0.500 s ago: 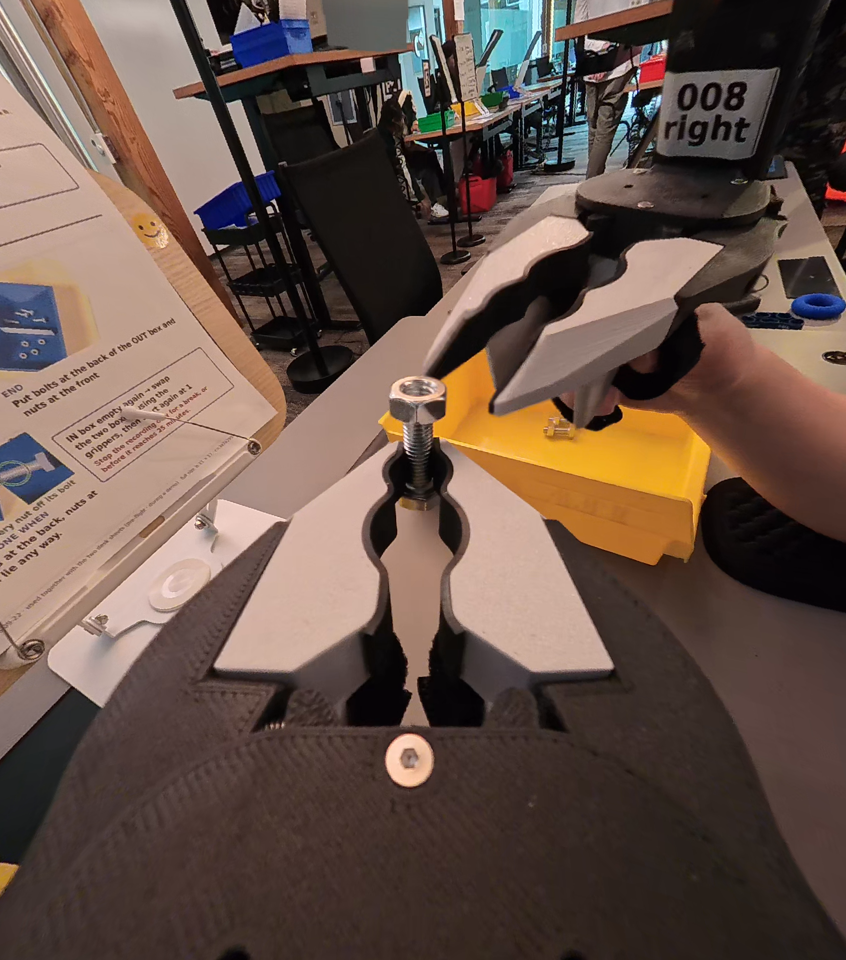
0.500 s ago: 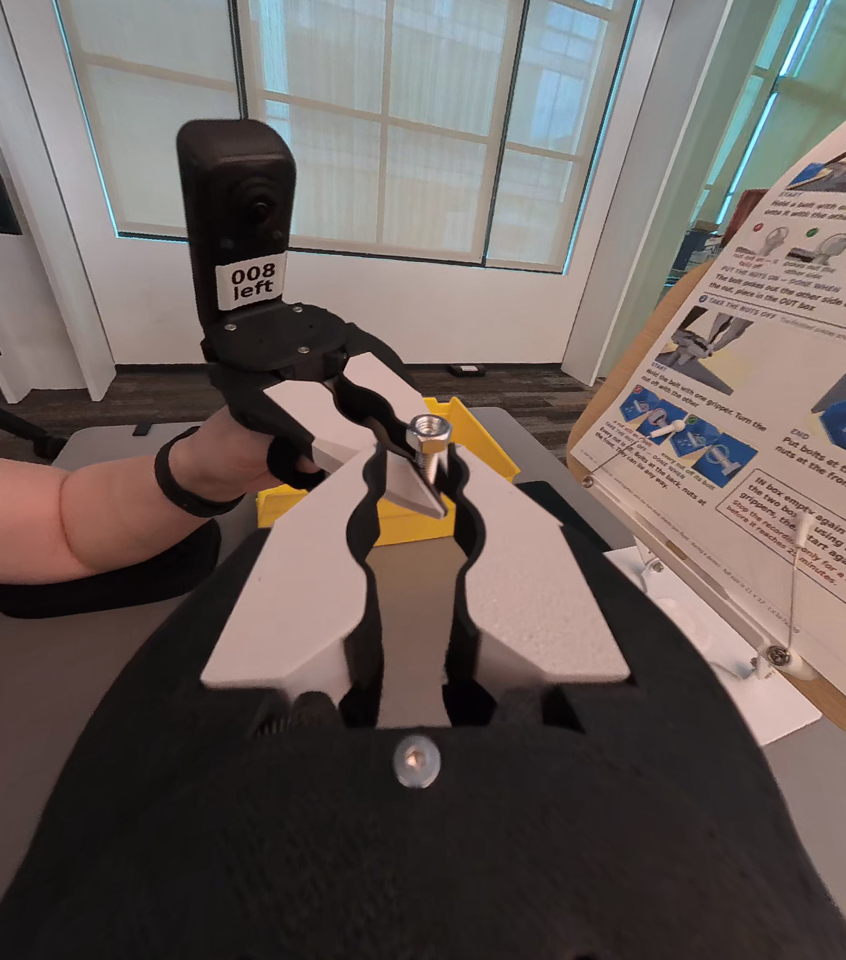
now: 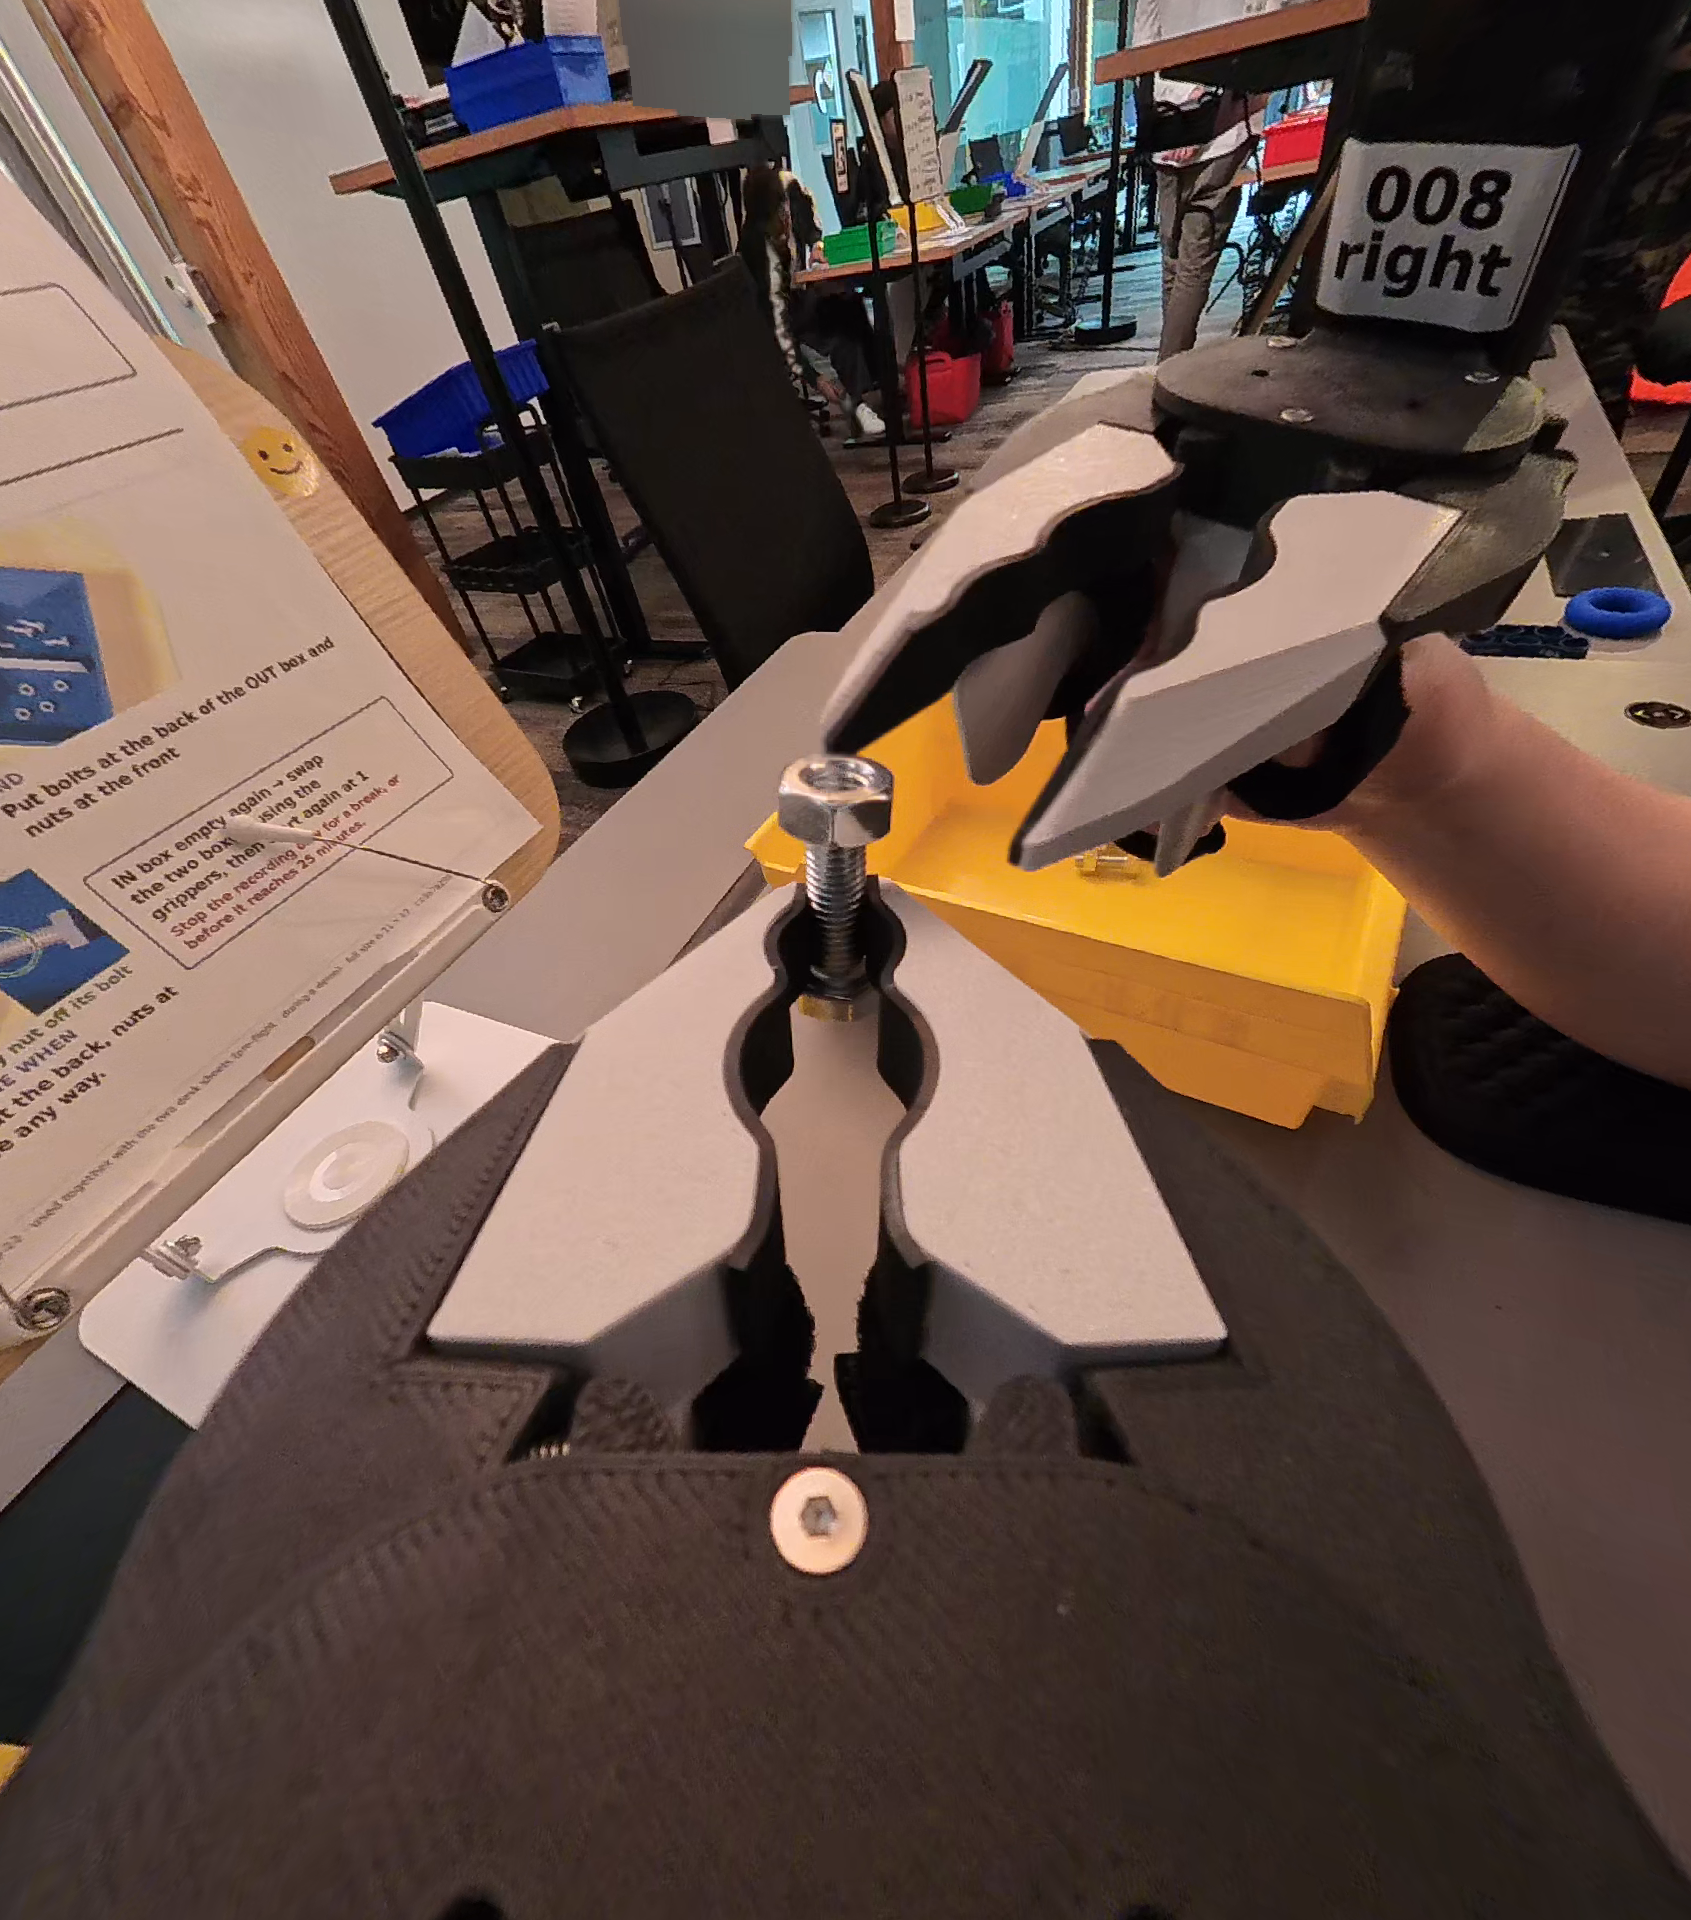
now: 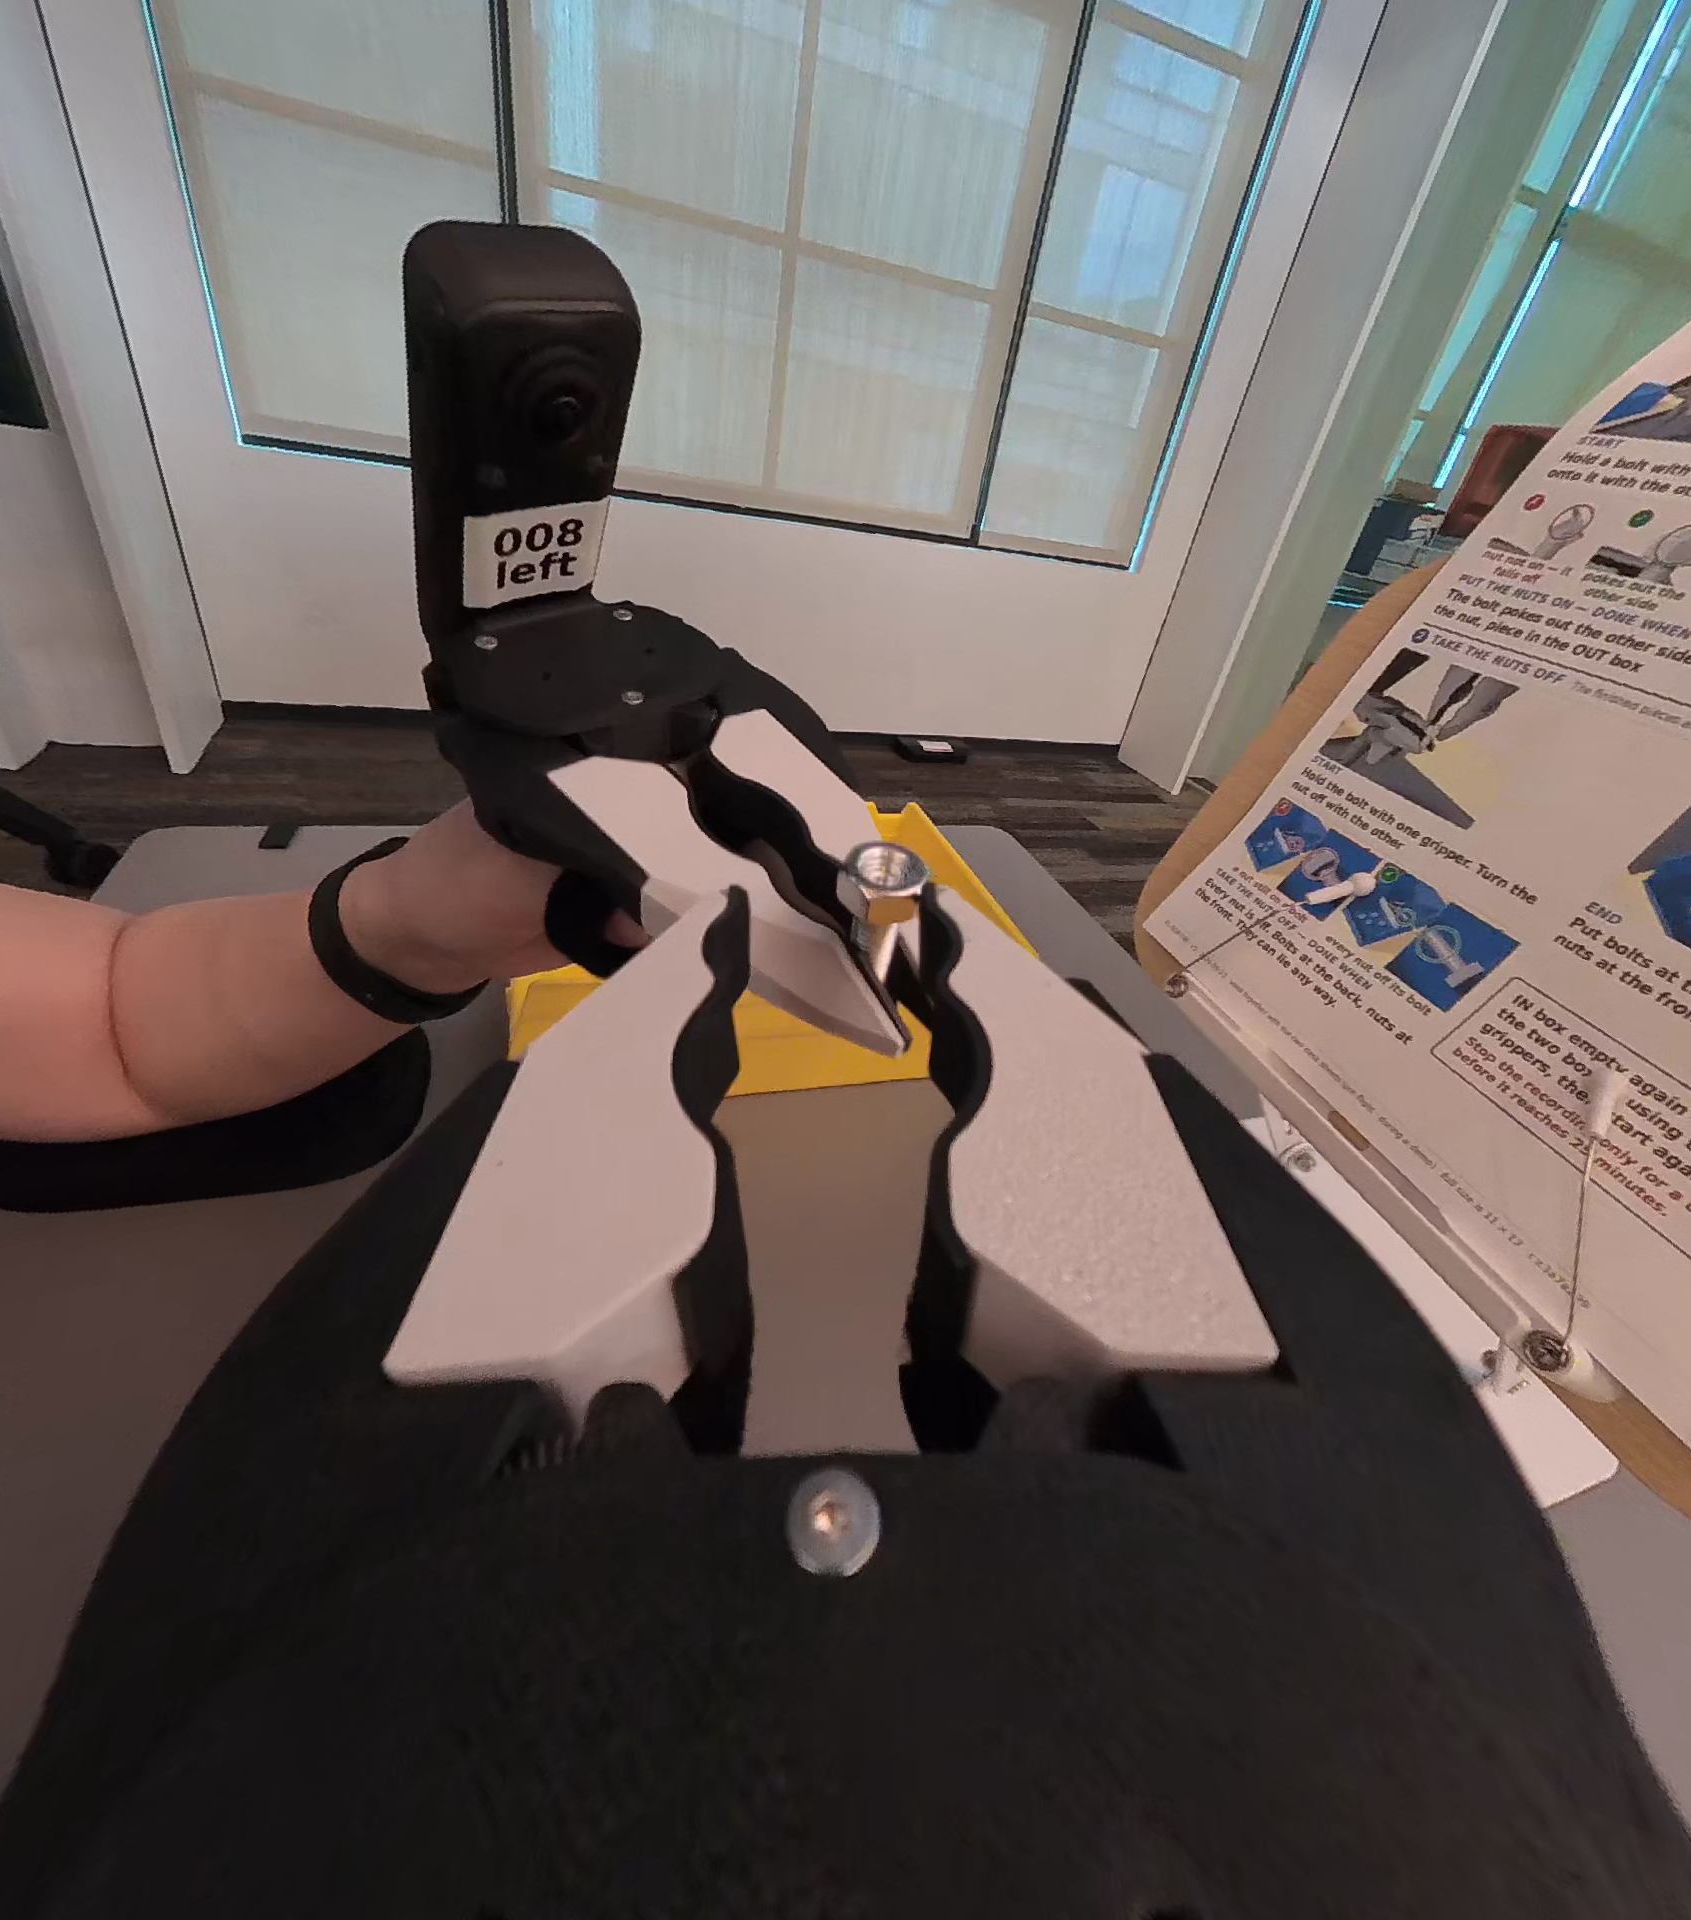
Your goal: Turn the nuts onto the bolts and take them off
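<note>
Our left gripper [image 3: 836,940] clamps the bolt [image 3: 833,912] upright by its shank, hex nut [image 3: 836,810] at the top end. Our right gripper [image 4: 830,935] is spread wide w/ nothing in it, tips beside the nut. Behind: yellow bin [image 3: 1236,997] on the bench [image 3: 1547,1455], instruction board [image 4: 1547,935] at the side edge.

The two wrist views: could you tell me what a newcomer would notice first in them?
A steel bolt stands upright, pinched at the tip of the left tongs, with a nut at its top. The right tongs hang open beside that nut. Behind them a yellow bin sits on the table.
</note>
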